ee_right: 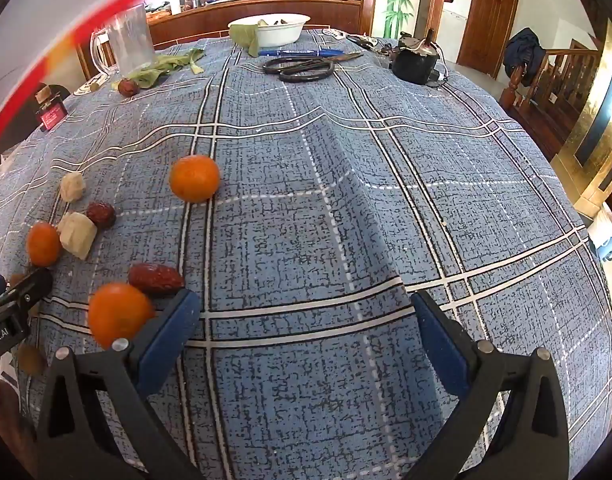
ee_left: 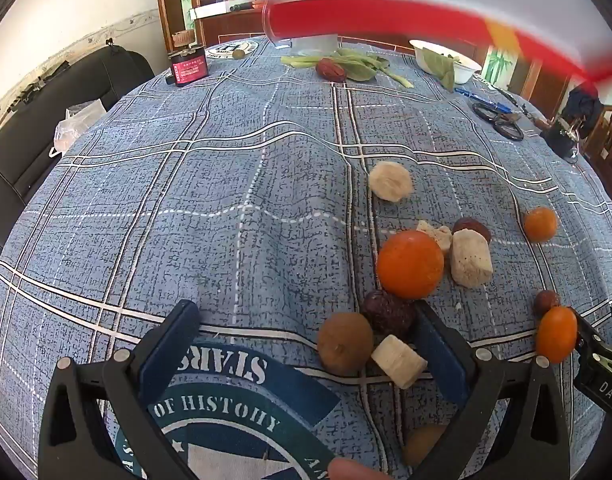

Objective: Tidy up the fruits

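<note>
Both claws sit wide open with nothing between the blue rubbery pads. Left claw (ee_left: 306, 344) hangs over a printed badge (ee_left: 226, 400) on the cloth, where "STARS" and "OF HISTORY" can be read upside down. Its right-hand pad touches a white banana chunk (ee_left: 399, 361), with a dull brown round fruit (ee_left: 344, 342) and a wrinkly dark red date (ee_left: 387, 314) just beside that. Right claw (ee_right: 306, 320) hovers over bare blue plaid tablecloth (ee_right: 325, 208), which looks like a woven, crackly print with white and black lines and some rumpled folds. A smooth little orange (ee_right: 118, 314) sits against its left pad, and a glossy date (ee_right: 156, 279) lies right behind it.

A bit further out in the left view there's a bigger orange (ee_left: 409, 264), a chalky pale chunk (ee_left: 470, 264) and a round banana slice (ee_left: 390, 181). One more orange (ee_right: 194, 178) sits alone on the cloth.

Way back: black-handled scissors (ee_right: 300, 69), a blue pen (ee_right: 302, 52), a white bowl (ee_right: 269, 29), limp green leaves (ee_right: 166, 66), a clear plastic jug (ee_right: 130, 40) and a small dark bottle with a red label (ee_left: 189, 67), too small to read.
</note>
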